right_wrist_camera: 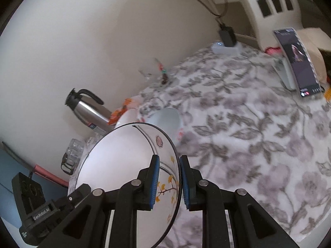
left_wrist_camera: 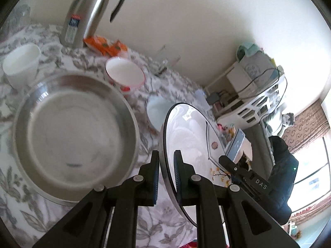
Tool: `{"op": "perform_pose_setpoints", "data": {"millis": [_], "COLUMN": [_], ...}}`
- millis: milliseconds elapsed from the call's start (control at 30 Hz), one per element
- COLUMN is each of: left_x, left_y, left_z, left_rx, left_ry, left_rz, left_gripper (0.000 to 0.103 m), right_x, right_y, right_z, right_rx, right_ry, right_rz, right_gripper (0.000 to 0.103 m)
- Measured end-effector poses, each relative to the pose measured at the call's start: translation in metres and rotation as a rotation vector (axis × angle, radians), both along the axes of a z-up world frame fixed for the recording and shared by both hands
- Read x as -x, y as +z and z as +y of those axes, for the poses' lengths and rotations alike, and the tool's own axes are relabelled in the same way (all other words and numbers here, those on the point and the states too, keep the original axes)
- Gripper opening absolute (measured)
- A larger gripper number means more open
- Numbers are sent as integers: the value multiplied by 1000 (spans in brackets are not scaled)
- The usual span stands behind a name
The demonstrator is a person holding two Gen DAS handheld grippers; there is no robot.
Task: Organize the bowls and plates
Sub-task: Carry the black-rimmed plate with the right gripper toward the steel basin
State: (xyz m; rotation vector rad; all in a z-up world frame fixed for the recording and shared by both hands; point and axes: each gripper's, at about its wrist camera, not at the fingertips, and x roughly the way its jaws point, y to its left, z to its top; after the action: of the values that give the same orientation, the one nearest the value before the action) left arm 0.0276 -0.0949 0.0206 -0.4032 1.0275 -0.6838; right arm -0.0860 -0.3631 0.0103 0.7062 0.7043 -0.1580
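Both tongs, left [left_wrist_camera: 166, 161] and right [right_wrist_camera: 168, 166], pinched opposite rims of one white porcelain plate with a black edge and yellow blossoms [left_wrist_camera: 186, 136], held tilted above the floral-clothed counter [right_wrist_camera: 238, 144], probably bound for the wide steel basin [left_wrist_camera: 74, 132]. Its lower rim was cut off.

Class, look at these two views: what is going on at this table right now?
A person holds one white plate with both tools, the left tool and the right tool each clamped on its rim, lifting it tilted above the floral tablecloth. A steel basin and several bowls sit on the table.
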Motion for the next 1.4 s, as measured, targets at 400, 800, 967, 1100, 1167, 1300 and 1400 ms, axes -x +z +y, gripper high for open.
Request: {"op": "perform_pose_setpoints", "data": {"millis": [400,800,967,1100,1167,1300,1400], "left_x": [-17,-40,-48,-52,-56,-60,-64], "left_y": [18,14,4,-6,-12,-24,-32], "left_z": [63,126,144,149,151,152,149], "left_rx": [76,135,138,118,104,78,60], "left_ry": [128,275,326,355,369,380,374], "left_rz": [-20,18,53,83,102,137,163], "left_gripper": [14,14,14,14,14,14,14], "right_x": [-37,-88,-106,-118,-122,-128,-131], "right_y": [35,45,38,28,20,1,-13], "right_z": [57,114,130,137,139,137,134], "right_rx": [44,86,94,93,86,51,40], "right_ry": [103,224,259,275,280,277,266], "right_rz": [-66,-62,-42,-17,-7,26,64], "right_gripper": [22,22,22,22,22,22,22]}}
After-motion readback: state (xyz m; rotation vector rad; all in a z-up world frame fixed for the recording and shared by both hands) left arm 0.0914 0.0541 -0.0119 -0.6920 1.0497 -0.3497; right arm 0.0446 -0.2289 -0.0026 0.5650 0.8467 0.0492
